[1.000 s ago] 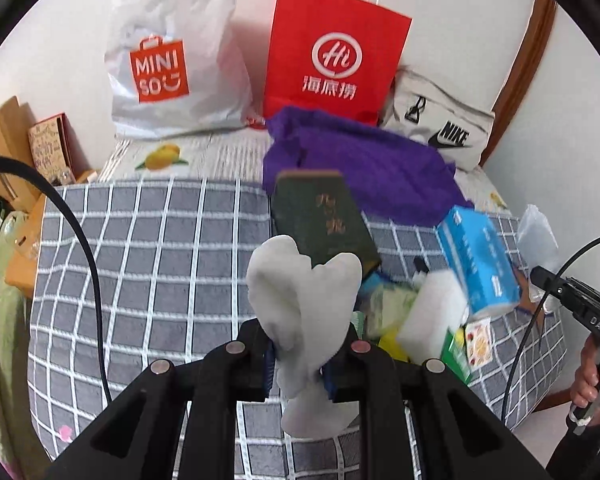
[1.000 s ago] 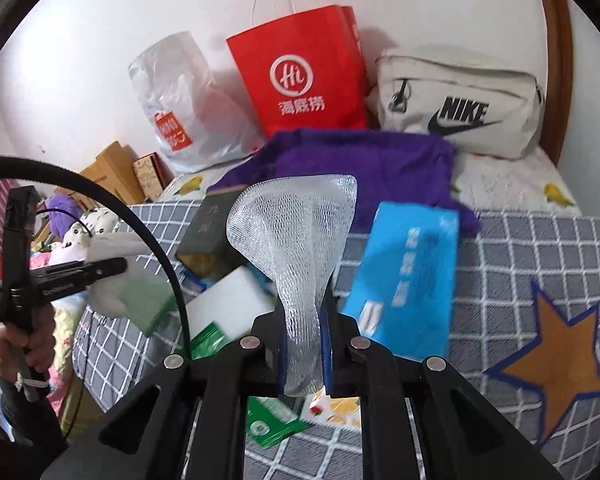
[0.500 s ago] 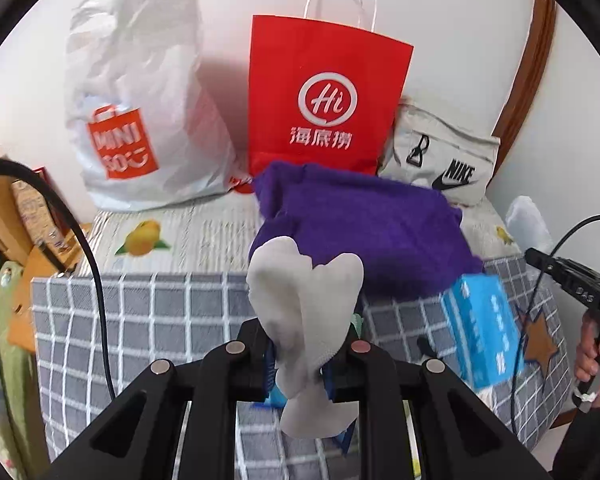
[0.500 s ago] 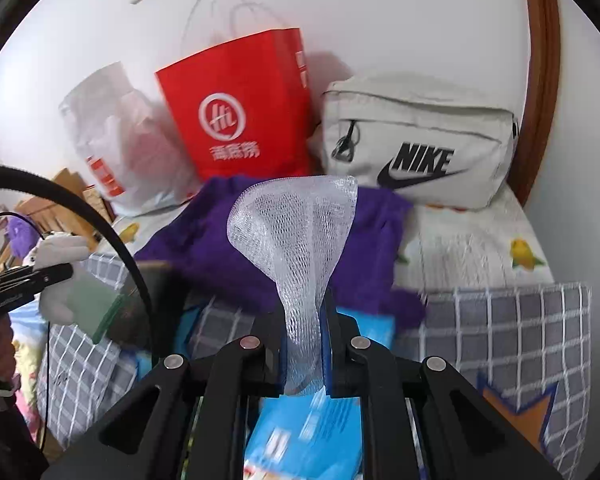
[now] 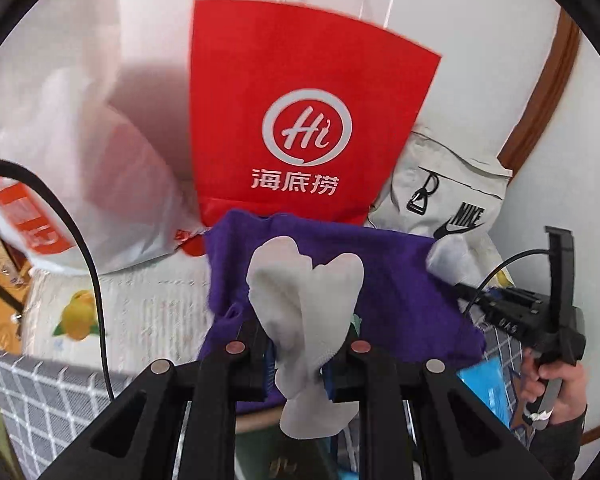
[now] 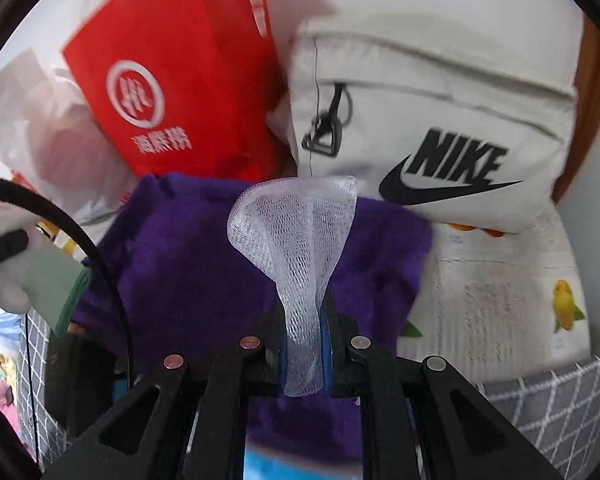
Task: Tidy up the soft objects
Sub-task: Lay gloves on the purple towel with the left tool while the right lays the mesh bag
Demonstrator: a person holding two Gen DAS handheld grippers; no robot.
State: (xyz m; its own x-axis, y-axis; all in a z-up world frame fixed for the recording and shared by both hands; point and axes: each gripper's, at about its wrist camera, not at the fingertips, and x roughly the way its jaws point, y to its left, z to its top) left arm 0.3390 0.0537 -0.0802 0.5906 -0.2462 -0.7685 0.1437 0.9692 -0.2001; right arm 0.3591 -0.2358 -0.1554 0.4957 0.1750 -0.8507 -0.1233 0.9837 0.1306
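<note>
Both grippers are advancing toward the purple cloth [image 5: 380,276] since the earlier frame. Left gripper [image 5: 300,360] is clamping the white sock [image 5: 304,312]; right gripper [image 6: 303,354] is clamping the mesh net [image 6: 296,240]; the cloth is lying directly ahead of both.

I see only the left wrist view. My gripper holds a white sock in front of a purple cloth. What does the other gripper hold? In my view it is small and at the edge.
Observer: The right gripper is shut on a piece of white mesh netting, which fans out above the jaws.
Operator: Is anything green on my sock? I see only white.
Observer: Yes. In the right wrist view the white sock has a green cuff hanging below the left gripper's finger.
Operator: What lies right of the purple cloth?
Observer: A pale bedsheet with fruit prints, under the Nike bag. The purple cloth stops just before it.
</note>
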